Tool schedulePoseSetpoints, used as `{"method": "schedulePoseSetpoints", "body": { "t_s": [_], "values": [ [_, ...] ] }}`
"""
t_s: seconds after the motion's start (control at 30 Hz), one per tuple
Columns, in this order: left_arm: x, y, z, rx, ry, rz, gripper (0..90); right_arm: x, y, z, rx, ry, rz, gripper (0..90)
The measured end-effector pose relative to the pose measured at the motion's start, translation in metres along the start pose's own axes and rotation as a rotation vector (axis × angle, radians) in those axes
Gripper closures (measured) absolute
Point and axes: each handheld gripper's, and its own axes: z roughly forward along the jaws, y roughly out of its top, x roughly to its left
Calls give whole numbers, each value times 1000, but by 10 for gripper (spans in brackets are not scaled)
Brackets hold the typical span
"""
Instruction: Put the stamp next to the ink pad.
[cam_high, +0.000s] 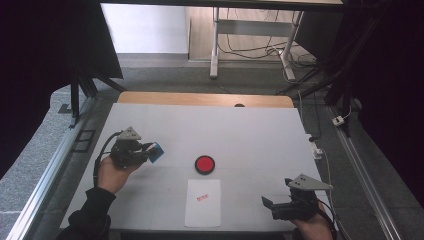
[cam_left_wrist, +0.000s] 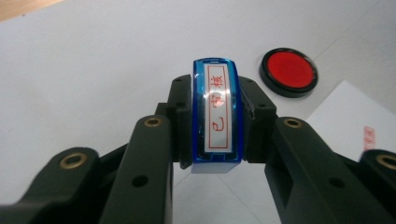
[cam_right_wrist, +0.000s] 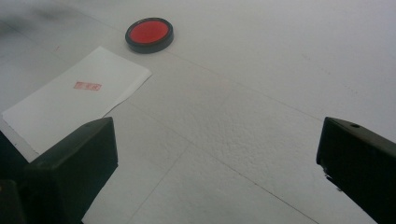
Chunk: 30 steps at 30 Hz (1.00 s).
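Clamping the blue stamp (cam_left_wrist: 217, 116) in my left gripper (cam_high: 150, 152), face outward for inking at the red pad (cam_high: 204, 164), my right gripper (cam_high: 270, 206) hangs wide open, empty.

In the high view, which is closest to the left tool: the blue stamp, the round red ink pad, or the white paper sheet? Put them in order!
From the left tool:
1. Blue rectangular stamp, clamped between its jaws.
2. Round red ink pad in a black case, to its right, mid-table.
3. White paper sheet with a red stamp mark, below the pad near the front edge.

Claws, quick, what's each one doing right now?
Left claw: closed on the blue stamp.
Right claw: open, holding nothing.
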Motion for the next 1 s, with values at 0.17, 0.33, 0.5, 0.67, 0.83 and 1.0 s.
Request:
{"method": "schedulePoseSetpoints", "body": {
  "t_s": [0.17, 0.33, 0.5, 0.67, 0.83, 1.0],
  "values": [
    [7, -5, 10, 32, 30, -13, 692, 0, 0, 0, -1, -1, -1, 0],
    [8, -8, 17, 57, 41, -16, 692, 1, 0, 0, 4, -2, -9, 0],
    [8, -11, 24, 78, 55, 3, 693, 2, 0, 1, 3, 3, -14, 0],
    [9, -14, 30, 96, 59, 3, 692, 2, 0, 1, 7, 4, -20, 0],
    [10, -16, 36, 116, 60, -4, 690, 2, 0, 1, 11, 5, -22, 0],
    [10, -18, 40, 146, 60, -3, 688, 2, 0, 1, 12, 7, -24, 0]
  ]
}}
